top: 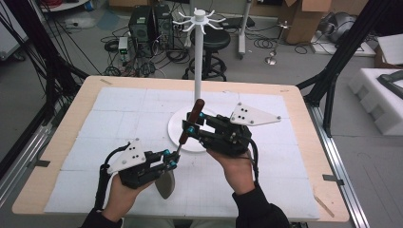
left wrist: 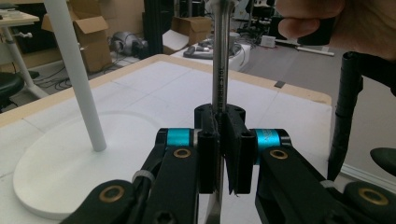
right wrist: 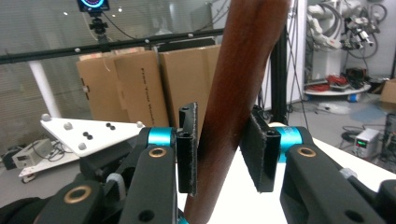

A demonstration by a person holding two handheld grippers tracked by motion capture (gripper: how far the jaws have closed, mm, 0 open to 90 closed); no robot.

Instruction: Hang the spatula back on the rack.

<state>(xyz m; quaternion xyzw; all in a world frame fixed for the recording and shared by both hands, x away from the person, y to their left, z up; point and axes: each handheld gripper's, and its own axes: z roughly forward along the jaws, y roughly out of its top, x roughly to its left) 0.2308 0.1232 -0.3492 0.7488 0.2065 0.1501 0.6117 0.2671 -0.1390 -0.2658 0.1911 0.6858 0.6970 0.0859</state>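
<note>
A utensil with a brown wooden handle [top: 192,118], a thin metal shaft [left wrist: 219,70] and a grey metal blade [top: 165,184] is held tilted above the table between both grippers. My right gripper [top: 191,124] is shut on the wooden handle [right wrist: 238,70], which rises between its pads. My left gripper [top: 172,159] is shut on the metal shaft just above the blade, and in the left gripper view its jaws [left wrist: 223,140] pinch the shaft. The blade hangs below the left gripper.
A white rack stands mid-table: a round base [top: 190,137], a tall pole [top: 198,61] and hooked arms on top [top: 199,19]. The pole [left wrist: 77,74] is just left of the left gripper. White foam sheets [top: 119,118] cover the wooden table. Cardboard boxes [right wrist: 140,84] stand beyond.
</note>
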